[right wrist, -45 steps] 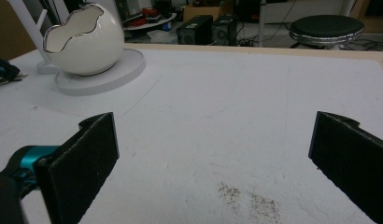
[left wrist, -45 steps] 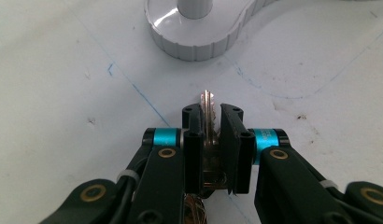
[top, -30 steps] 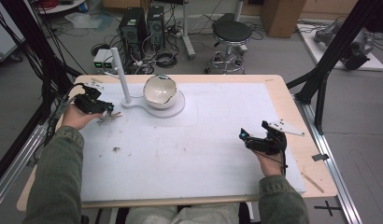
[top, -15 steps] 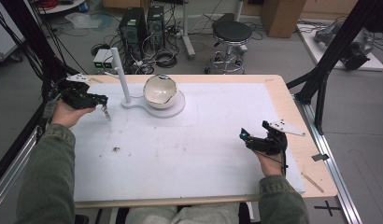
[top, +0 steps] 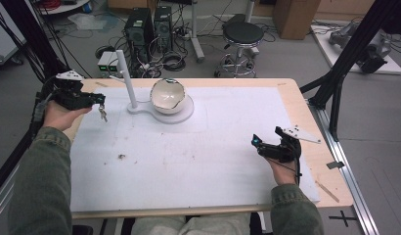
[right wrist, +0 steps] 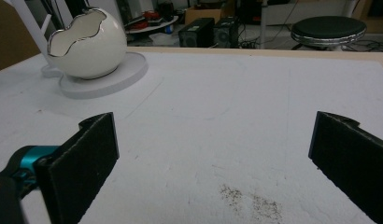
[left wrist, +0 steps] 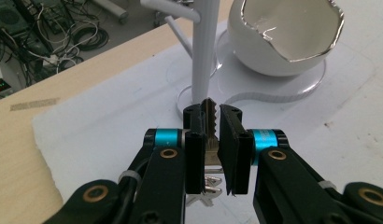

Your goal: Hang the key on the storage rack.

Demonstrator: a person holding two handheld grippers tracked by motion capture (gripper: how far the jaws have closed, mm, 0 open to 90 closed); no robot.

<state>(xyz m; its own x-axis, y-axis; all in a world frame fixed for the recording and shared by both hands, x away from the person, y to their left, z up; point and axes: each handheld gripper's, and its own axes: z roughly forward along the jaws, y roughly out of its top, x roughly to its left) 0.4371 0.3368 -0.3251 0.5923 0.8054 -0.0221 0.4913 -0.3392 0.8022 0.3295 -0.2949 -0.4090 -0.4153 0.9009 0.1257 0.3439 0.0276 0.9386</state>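
Left gripper (left wrist: 210, 126): jaws narrowed onto a key (left wrist: 209, 119), blade pointing forward between the pads; further metal, probably more keys on a ring, hangs below the jaws (top: 102, 114). The gripper is held above the far-left corner of the white mat (top: 189, 161), just beside the white stand post (left wrist: 202, 51), which rises from a flat white base (top: 162, 112). On the round end of that base sits an egg-shaped white bowl (left wrist: 285, 37) with a jagged silver rim; as far as its interior can be seen, it holds nothing. Right gripper (right wrist: 213, 158): jaws spread wide, gripping nothing, low over the mat's near-right area, well apart from the bowl. A patch of dark specks (right wrist: 252, 200) lies on the mat between its jaws.
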